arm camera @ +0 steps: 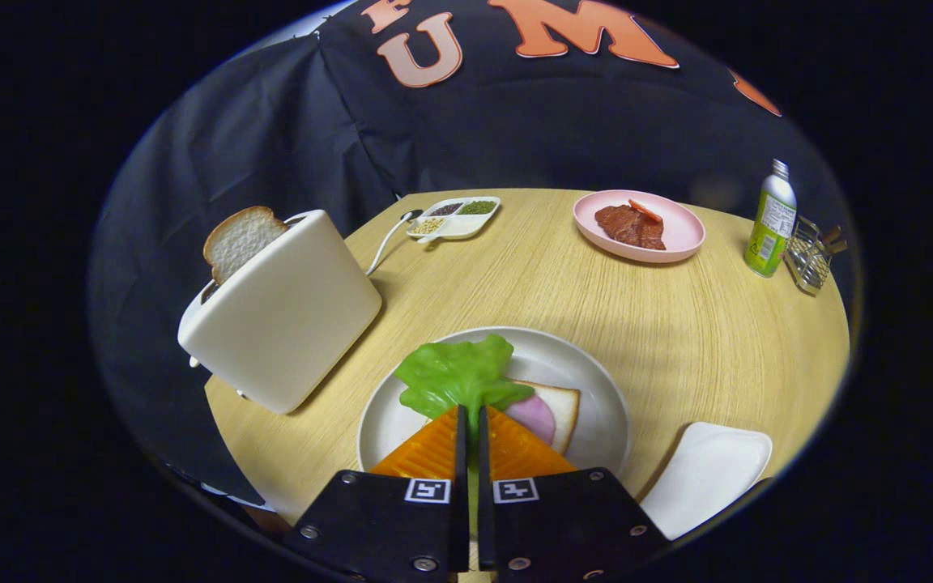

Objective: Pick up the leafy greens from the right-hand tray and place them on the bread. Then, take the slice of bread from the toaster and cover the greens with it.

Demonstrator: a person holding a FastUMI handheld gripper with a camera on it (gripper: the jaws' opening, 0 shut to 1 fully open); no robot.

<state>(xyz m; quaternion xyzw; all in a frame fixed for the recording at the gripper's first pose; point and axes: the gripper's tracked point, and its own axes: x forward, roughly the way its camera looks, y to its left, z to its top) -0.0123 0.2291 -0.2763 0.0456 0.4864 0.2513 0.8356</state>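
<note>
I am holding the gripper (470, 417) clamped on the lettuce leaf (458, 374) stem, leaf hanging over the bread slice (560, 409) on the white plate (596, 380), toaster (288, 308) sitting at ten o'clock, second slice (240, 239) standing in it.

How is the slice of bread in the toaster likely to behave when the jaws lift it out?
The bread slice stands well clear of the toaster, so it probably lifts freely. It looks thin and porous: likely light, perhaps crushable. The gripper, shut on the leafy greens, must release first.

The round wooden table (564, 291) carries a toaster (288, 312), three plates, a condiment dish (454, 217), bottle (770, 220) and wire rack (809, 257).
</note>
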